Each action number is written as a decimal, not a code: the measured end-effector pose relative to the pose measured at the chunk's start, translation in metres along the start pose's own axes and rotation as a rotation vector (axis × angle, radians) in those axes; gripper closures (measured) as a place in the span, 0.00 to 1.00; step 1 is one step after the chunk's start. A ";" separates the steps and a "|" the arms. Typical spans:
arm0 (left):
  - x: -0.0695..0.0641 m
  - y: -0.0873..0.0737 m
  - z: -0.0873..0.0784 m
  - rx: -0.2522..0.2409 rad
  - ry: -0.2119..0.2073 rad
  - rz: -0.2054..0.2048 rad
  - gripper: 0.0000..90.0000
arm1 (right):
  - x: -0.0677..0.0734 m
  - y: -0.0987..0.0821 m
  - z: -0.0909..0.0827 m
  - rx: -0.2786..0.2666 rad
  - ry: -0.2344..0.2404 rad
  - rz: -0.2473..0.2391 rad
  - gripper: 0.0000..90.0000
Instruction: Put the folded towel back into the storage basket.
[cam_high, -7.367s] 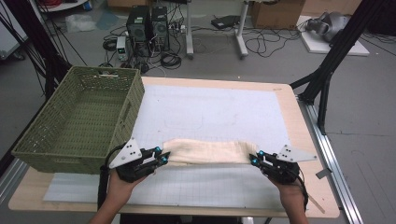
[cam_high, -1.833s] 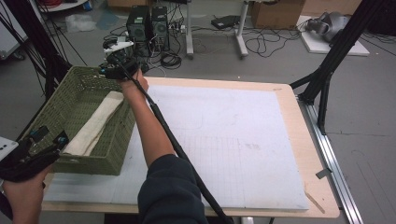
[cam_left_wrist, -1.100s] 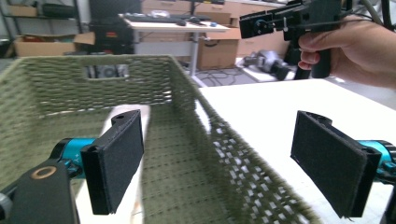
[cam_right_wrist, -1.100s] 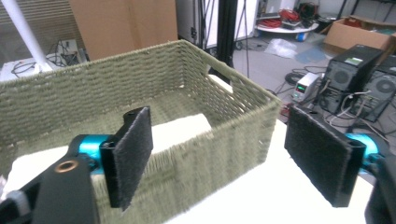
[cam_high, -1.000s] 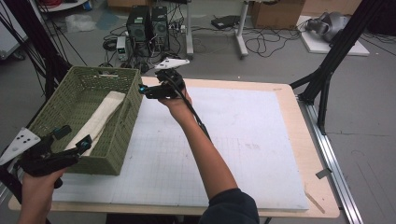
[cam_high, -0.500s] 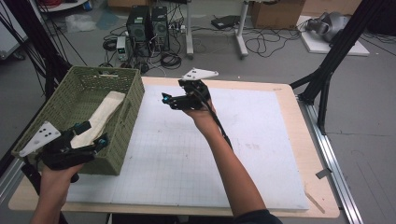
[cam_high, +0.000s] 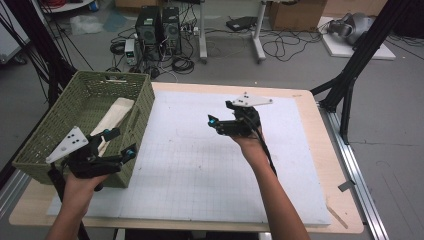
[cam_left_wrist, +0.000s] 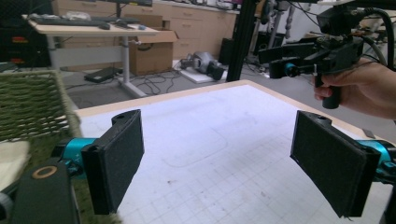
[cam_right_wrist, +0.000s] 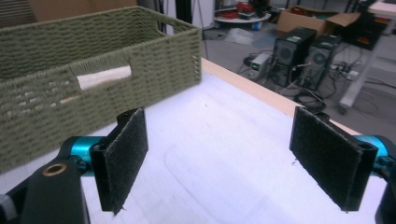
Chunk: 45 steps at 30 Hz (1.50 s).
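A green woven basket (cam_high: 60, 135) stands at the table's left with a cream rolled towel (cam_high: 112, 117) lying inside it. My left gripper (cam_high: 121, 142) hovers open by the basket's near right corner, nothing between its pads (cam_left_wrist: 116, 158). In the left gripper view the basket wall (cam_left_wrist: 32, 102) and a bit of towel (cam_left_wrist: 9, 156) sit at the left. My right gripper (cam_high: 219, 114) is held open and empty above the white mat (cam_high: 200, 165), pointing toward the basket (cam_right_wrist: 93, 84). The towel (cam_right_wrist: 102, 77) shows through the basket's handle slot.
The white grid mat covers most of the wooden table (cam_high: 330, 150). Beyond the far edge are computer towers (cam_high: 160, 25), cables and desk legs on the floor. A black frame leg (cam_high: 350, 75) stands off the table's right side.
The towel went from the table into the basket. My right gripper has drawn back from the basket's far end to over the mat's middle. My left gripper has shifted right along the basket's near side.
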<state>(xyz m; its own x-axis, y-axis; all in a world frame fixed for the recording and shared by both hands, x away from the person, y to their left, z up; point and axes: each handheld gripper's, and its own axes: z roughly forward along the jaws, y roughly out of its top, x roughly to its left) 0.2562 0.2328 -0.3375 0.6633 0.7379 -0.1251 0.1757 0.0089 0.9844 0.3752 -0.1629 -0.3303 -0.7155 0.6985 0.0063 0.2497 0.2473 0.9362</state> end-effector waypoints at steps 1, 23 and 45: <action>-0.001 0.000 0.002 0.002 -0.008 0.004 0.20 | -0.001 -0.003 -0.005 0.001 -0.009 -0.004 0.20; -0.039 -0.020 0.052 0.055 -0.164 0.075 0.20 | -0.008 -0.078 -0.106 0.006 -0.181 -0.002 0.20; -0.050 -0.054 0.078 0.103 -0.206 0.095 0.20 | -0.017 -0.132 -0.142 0.029 -0.276 0.042 0.20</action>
<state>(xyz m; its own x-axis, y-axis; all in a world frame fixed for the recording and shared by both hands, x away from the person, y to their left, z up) 0.2707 0.1430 -0.3939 0.8127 0.5790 -0.0656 0.1715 -0.1302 0.9765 0.2620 -0.3026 -0.4044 -0.5005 0.8640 -0.0549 0.2968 0.2308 0.9266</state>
